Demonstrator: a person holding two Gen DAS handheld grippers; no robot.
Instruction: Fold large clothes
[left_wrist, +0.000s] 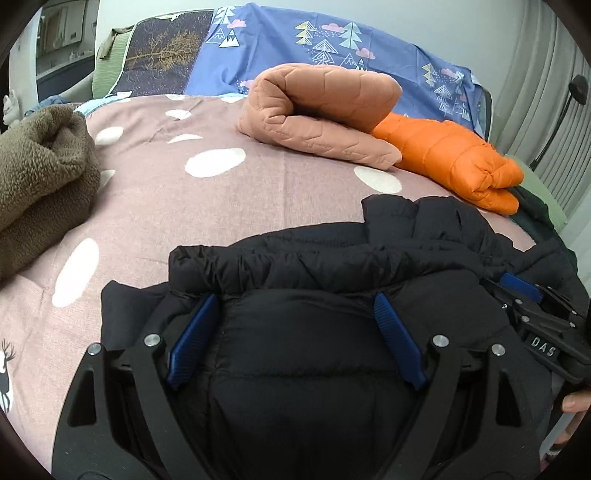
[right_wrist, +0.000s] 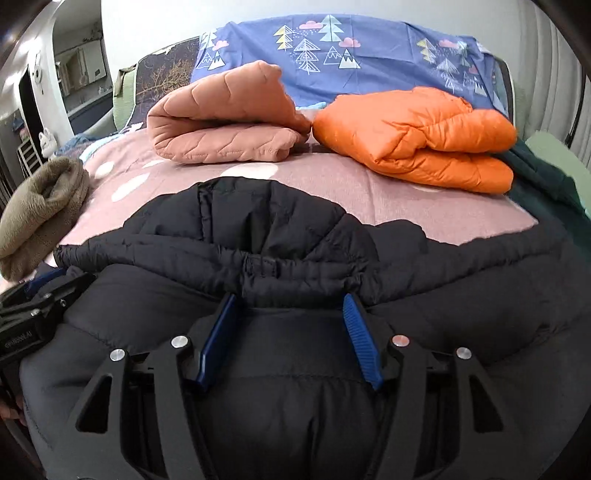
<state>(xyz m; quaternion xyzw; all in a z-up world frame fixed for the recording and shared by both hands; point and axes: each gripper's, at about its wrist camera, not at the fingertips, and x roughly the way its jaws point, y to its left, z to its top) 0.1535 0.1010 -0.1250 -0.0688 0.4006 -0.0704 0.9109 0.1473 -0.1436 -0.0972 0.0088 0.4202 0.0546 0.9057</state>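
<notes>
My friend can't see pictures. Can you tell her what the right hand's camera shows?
A puffy black jacket lies on a pink bed, with the right gripper held open over its bunched edge. Behind it sit a folded peach quilted jacket and a folded orange jacket.

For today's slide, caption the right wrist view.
Right gripper straddles the puffy black padded jacket on the spotted pink bedspread.

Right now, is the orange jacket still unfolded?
No, the orange jacket lies folded in layers beside the folded pink quilted jacket.
</notes>
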